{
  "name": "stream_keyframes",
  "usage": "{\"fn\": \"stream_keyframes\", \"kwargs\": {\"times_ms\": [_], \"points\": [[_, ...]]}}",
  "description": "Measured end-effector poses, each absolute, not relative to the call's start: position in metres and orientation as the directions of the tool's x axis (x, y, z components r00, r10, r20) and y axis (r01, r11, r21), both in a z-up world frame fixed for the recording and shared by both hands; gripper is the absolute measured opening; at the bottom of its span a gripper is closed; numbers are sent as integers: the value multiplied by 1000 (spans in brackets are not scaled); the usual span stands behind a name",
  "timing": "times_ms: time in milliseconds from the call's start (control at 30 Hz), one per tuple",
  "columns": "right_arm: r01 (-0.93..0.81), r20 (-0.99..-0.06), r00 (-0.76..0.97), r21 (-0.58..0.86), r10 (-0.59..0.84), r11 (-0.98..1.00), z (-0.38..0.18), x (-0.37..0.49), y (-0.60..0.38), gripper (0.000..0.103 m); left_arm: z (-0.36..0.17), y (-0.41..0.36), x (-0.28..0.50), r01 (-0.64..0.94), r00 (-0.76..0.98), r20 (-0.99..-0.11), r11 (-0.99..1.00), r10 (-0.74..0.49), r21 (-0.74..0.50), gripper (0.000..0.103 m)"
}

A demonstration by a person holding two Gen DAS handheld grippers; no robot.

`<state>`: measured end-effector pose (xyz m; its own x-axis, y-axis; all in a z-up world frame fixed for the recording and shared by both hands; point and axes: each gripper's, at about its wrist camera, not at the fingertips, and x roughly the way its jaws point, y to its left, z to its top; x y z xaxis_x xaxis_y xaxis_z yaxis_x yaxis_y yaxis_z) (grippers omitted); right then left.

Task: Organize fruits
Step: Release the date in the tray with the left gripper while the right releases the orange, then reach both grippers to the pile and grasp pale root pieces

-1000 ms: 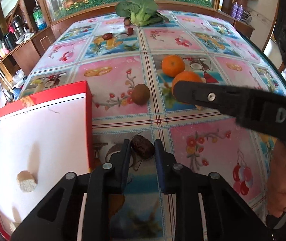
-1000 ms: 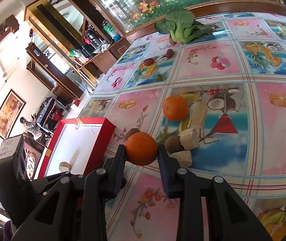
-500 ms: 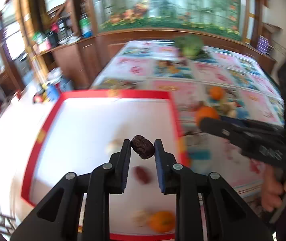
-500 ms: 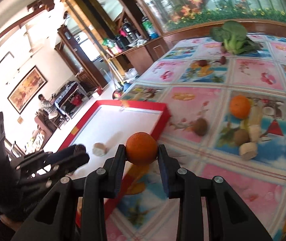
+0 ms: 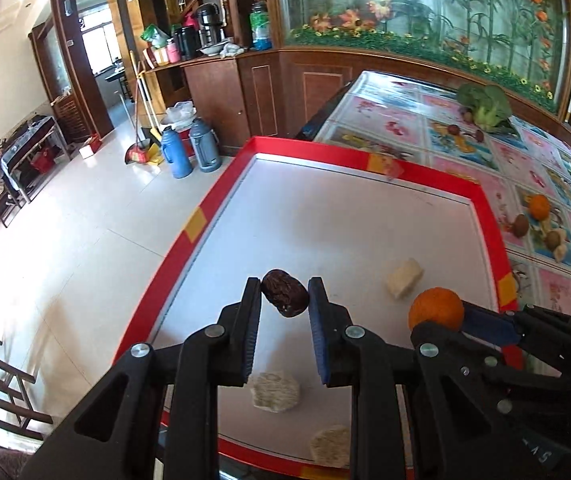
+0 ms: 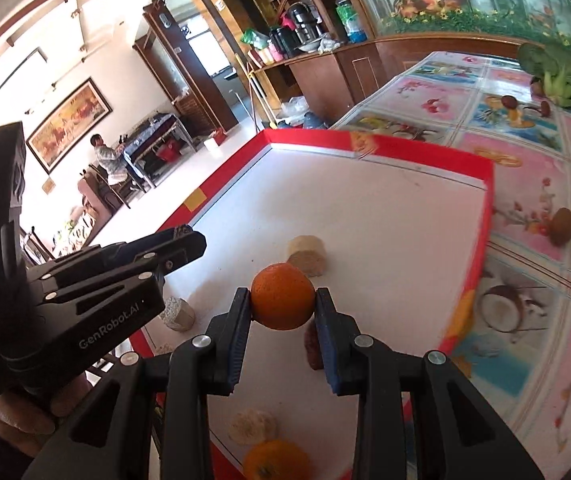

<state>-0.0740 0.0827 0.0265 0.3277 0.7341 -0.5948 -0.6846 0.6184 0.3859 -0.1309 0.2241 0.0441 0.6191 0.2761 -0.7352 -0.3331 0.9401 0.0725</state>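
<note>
A red-rimmed tray with a white floor is seen at the left end of the table, one long side lying along the table's edge above the tiled room floor. Inside the tray several pale cut pieces are scattered: one toward the tray's right wall, one near the front rim, and another at the front rim, partly cut off by a gripper arm. In the right wrist view an orange fruit is seen at the tray's near rim, partly hidden by the gripper frame, and a reddish piece is largely hidden behind a finger, so its kind cannot be told.

The left gripper is clamped on a dark wrinkled date, which is held above the tray's floor near its left wall. The right gripper is clamped on an orange, also held over the tray.

On the tablecloth beyond the tray's right wall another orange, a brown kiwi and more pale pieces are seen close together. A leafy green vegetable lies near the table's far edge, with small dark fruits beside it that are too small to identify.
</note>
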Motion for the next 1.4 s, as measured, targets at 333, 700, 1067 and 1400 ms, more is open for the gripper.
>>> {"fn": "stream_keyframes", "kwargs": {"times_ms": [333,700,1067,1400], "points": [[-693,-606,289,402,741,599,20,-73,87,42,27,241,-131,-377,573,-766,924,290,68,44],[-674,-537,356,419,765,608,29,-74,65,47,30,244,-145,-416,576,-759,908,302,45,77],[-576,-466,537,407,703,709,43,-47,-39,46,54,194,-146,-348,636,-717,935,285,64,80],[-354,-543,580,504,608,788,20,6,-148,38,66,87,-123,-116,701,-699,990,139,80,85]]}}
